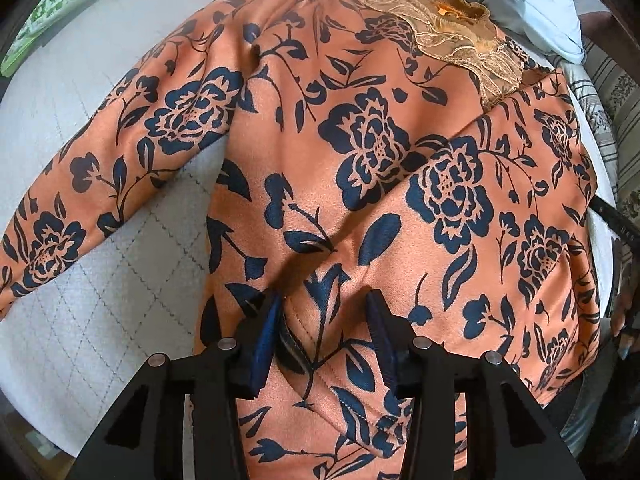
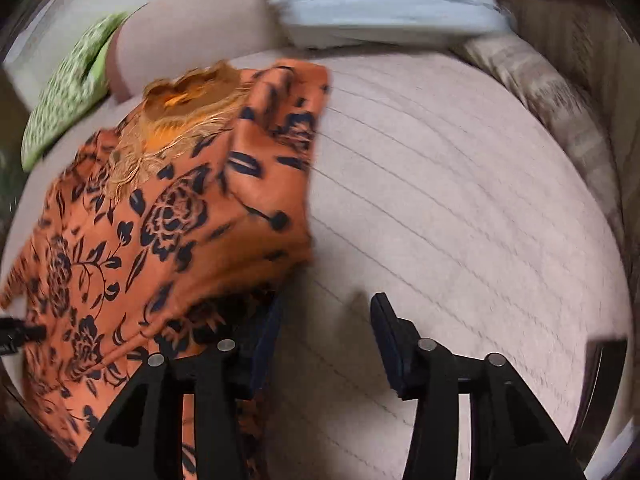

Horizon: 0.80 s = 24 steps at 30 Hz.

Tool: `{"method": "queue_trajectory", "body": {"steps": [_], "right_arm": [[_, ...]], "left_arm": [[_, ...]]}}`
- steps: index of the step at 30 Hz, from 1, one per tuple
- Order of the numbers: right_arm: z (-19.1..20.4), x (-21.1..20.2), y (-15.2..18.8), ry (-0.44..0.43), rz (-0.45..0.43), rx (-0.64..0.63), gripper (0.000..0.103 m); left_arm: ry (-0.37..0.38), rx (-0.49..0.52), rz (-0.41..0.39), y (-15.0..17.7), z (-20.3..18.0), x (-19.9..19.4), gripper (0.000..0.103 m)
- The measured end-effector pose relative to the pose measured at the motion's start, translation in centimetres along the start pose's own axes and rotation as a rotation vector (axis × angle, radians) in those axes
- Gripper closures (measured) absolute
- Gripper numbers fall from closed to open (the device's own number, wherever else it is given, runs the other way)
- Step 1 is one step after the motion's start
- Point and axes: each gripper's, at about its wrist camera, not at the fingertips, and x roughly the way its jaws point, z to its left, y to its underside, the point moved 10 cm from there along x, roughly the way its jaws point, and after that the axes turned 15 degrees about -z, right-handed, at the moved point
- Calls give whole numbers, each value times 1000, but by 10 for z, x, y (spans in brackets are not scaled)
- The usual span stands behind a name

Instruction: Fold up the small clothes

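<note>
The orange flowery top (image 1: 360, 168) lies spread on the pale quilted bed (image 1: 112, 280). One sleeve (image 1: 500, 200) is folded in across the body. The other sleeve (image 1: 120, 168) sticks out flat on the bed, off to the left of the left gripper (image 1: 326, 316).

The left gripper is open, with its two fingers wide apart. It sits low over the bottom edge of the top, where the cloth is bunched up a little between the fingers. I cannot tell if the fingers touch the cloth, and it is not squeezing anything.

The right gripper (image 2: 326, 320) is open too, and it holds nothing. The bare bed is in front of it, and the folded side of the top (image 2: 180, 208) is just to its left. That picture is blurry.

I think the next job is to fold the long sleeve in. To do it well, grab the sleeve near its end, and pinch only the sleeve, not the bed cover. Lift it just a little and lay it across the body so it matches the folded one. Keep the frilly collar (image 1: 440, 32) in the middle. Smooth the bumpy bit by the bottom edge first, or the fold could come out lumpy.
</note>
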Motion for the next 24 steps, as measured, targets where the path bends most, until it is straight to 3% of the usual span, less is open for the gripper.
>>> {"method": "queue_trajectory", "body": {"steps": [4,8,9,11,13,17,19,21,24], "right_arm": [[16,9,-7,-8,-25,-61,61],[24,11,-35,-82,-128,23,59],[24,19,-32,-79,-105,28,62],[22,34,-18,-33,-30,11,90],[15,29,-19,-1,-38,29,91],[-8,-17,-43,51,-164,89,93],[-14,-5,-34,130,-115,27,93],[-21,22,-12,180,7,6,93],[-24,19,-16,183,-19,30,92]], "left_arm": [[9,-36,4,-1,5,0,65],[-6,-23,3,-1,5,2,65],[-8,-23,4,0,5,2,66],[-15,-26,6,-1,7,1,74],[-37,-21,8,0,9,-2,92],[-35,-8,-17,0,5,-10,94],[-41,0,7,4,4,-1,93],[-52,19,7,3,2,2,93],[-50,10,12,2,2,4,90]]}}
